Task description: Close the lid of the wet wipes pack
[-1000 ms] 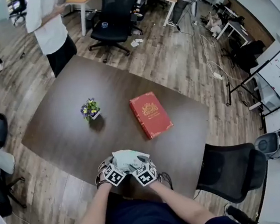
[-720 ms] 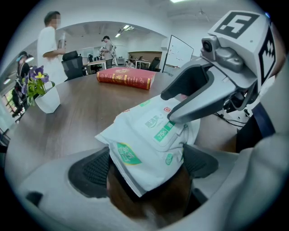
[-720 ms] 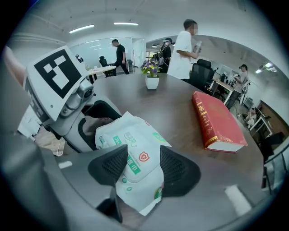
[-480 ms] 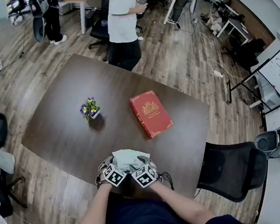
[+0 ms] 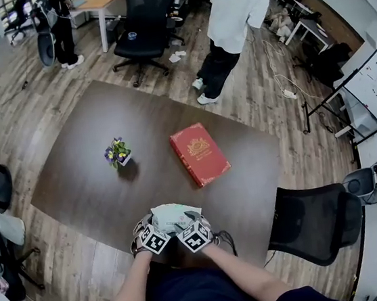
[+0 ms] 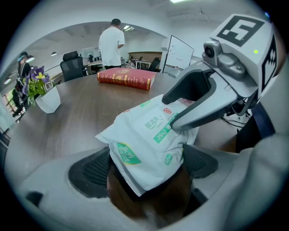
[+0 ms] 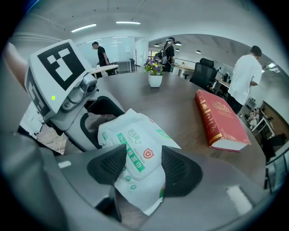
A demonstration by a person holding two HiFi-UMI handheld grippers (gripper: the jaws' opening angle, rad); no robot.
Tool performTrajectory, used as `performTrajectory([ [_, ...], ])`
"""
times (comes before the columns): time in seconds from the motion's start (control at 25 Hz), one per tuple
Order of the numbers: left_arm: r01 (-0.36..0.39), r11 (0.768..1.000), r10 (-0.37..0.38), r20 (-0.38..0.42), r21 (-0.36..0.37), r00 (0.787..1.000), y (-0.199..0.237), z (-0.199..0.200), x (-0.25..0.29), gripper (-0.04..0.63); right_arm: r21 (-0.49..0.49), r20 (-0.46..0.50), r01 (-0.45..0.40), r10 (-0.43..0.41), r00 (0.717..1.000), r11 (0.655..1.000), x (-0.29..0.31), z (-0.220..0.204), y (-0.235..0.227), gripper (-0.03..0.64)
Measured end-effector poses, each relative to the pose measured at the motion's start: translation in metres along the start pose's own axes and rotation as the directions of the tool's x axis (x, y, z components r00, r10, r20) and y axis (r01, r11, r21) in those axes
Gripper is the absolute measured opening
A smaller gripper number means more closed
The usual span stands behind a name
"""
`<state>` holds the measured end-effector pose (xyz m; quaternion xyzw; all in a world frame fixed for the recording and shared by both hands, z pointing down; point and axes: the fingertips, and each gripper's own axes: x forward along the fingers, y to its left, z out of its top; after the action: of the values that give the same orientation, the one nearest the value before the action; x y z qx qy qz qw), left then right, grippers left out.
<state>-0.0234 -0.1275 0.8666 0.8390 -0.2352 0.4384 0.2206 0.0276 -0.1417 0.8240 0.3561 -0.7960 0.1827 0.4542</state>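
Observation:
A white wet wipes pack (image 5: 173,216) with green print is held up at the table's near edge, between both grippers. My left gripper (image 5: 157,221) has the pack's lower end (image 6: 149,135) between its dark pads, and the edges touch both. My right gripper (image 5: 190,220) comes in from the right. Its pads stand on either side of the pack's lid (image 7: 135,140), which bears a red shield mark, and they press on it. One of the right fingers (image 6: 189,118) lies across the top of the pack. The lid's edge is hidden by the jaws.
A red book (image 5: 200,154) lies mid-table and a small flower pot (image 5: 118,151) stands to its left on the dark table (image 5: 76,180). A black chair (image 5: 313,223) is at the right. A person in a white shirt (image 5: 229,12) stands beyond the far edge.
Both grippers and the pack have stayed where they were. The person in the white shirt has walked from the far left to the far right behind the table.

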Motion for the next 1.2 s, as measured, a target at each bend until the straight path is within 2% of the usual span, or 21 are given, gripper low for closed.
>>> performTrajectory([
  [0.2,-0.022,1.0,0.023,0.087,-0.019,0.996,-0.009,0.005,-0.02,0.507,0.024,0.001,-0.014,0.014,1.0,1.0,-0.003,0.001,0.0,0.261],
  [0.4,-0.04,0.998,0.049,0.196,-0.05,0.979,-0.031,0.017,-0.064,0.555,0.028,0.017,-0.008,0.008,1.0,1.0,-0.005,-0.003,-0.002,0.262],
  [0.52,-0.046,0.995,0.067,0.266,-0.087,0.962,-0.041,0.028,-0.094,0.597,0.037,0.022,-0.016,0.016,1.0,0.999,-0.007,-0.005,-0.001,0.264],
  [0.72,-0.069,0.993,0.102,0.368,-0.101,0.924,-0.054,0.055,-0.149,0.6,0.053,0.045,-0.004,0.002,0.999,0.999,-0.009,-0.006,0.0,0.264],
  [0.88,-0.077,0.99,0.119,0.421,-0.115,0.899,-0.062,0.069,-0.178,0.6,0.065,0.052,0.015,-0.018,0.998,0.998,-0.006,-0.006,-0.005,0.264],
  [1.0,-0.07,0.987,0.129,0.456,-0.143,0.881,-0.068,0.077,-0.197,0.6,0.084,0.054,0.003,-0.007,0.998,0.996,-0.008,-0.004,-0.004,0.264],
  [1.2,-0.084,0.986,0.146,0.484,-0.147,0.863,-0.07,0.085,-0.212,0.6,0.147,0.062,-0.044,0.035,0.997,0.988,-0.009,-0.01,-0.005,0.265],
])
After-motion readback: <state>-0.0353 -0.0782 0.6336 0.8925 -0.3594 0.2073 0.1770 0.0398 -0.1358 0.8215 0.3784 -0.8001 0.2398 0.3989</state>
